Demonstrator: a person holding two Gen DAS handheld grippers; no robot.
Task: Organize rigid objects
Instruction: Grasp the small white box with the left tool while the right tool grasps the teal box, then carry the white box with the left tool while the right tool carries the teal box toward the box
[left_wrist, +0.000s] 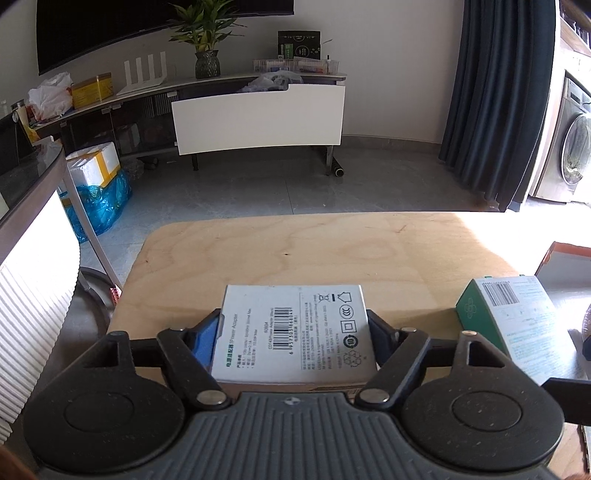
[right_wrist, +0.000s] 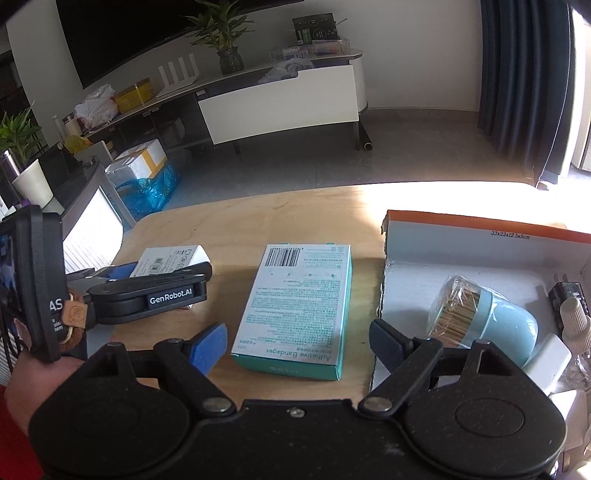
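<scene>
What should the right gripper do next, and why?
Probably ease down and close on the adhesive bandages box. The right gripper has open jaws either side of the box's near end, which lies flat on the table, while the left gripper already clamps the power adapter box.

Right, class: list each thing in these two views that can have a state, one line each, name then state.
Left gripper: jaws closed against the sides of the power adapter box.
Power adapter box: flat on the table, gripped.
Right gripper: jaws open, either side of the bandage box, not touching.
Adhesive bandages box: closed, lying flat, barcode up.
Cardboard tray: open-topped, holding items.
Toothpick jar: on its side, wrapped.
</scene>
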